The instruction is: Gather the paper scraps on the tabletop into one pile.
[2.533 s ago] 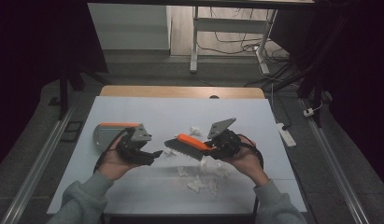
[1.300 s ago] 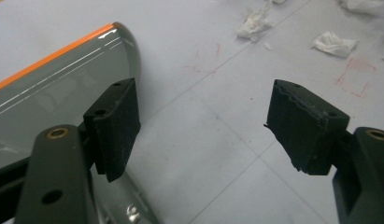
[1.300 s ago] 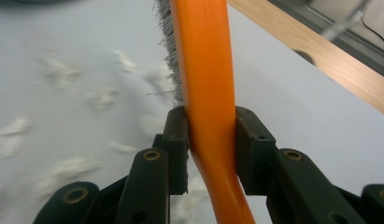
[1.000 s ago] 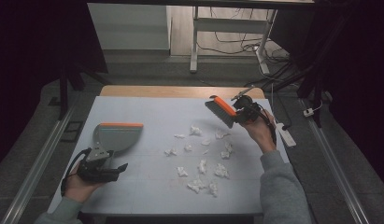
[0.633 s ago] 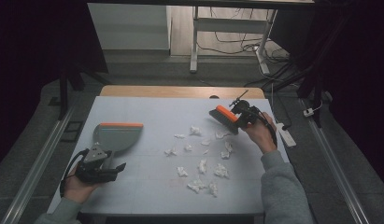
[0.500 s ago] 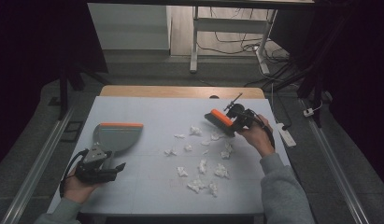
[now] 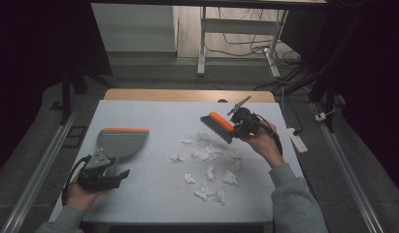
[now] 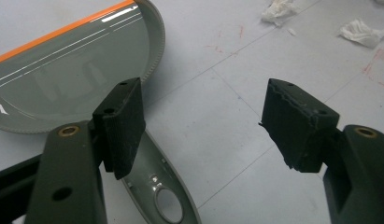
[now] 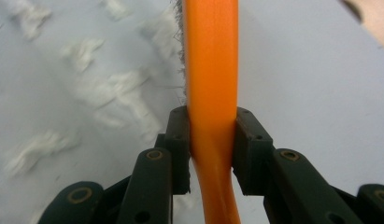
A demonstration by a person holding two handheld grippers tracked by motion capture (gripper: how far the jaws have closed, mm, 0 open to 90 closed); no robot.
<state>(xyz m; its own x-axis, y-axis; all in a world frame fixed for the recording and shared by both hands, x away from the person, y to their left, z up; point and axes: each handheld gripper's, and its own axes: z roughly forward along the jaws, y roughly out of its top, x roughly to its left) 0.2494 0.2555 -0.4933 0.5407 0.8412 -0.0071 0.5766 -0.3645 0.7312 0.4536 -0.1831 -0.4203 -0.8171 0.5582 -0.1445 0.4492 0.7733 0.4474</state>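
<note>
My right gripper [image 7: 234, 127] clamps the orange handle of the brush [image 7: 217, 127], pads pressed on both sides of it, bristles at the far edge of the paper scraps [image 7: 210, 166]. The scraps lie scattered mid-table, right of centre, with bare table [image 7: 153, 204] around them. My left gripper [image 8: 206, 126] stands released, jaws wide with nothing between, just above the handle of the dustpan [image 7: 120, 141]. The pan lies flat near the table's left edge, its orange lip on the far side, well apart from the scraps.
</note>
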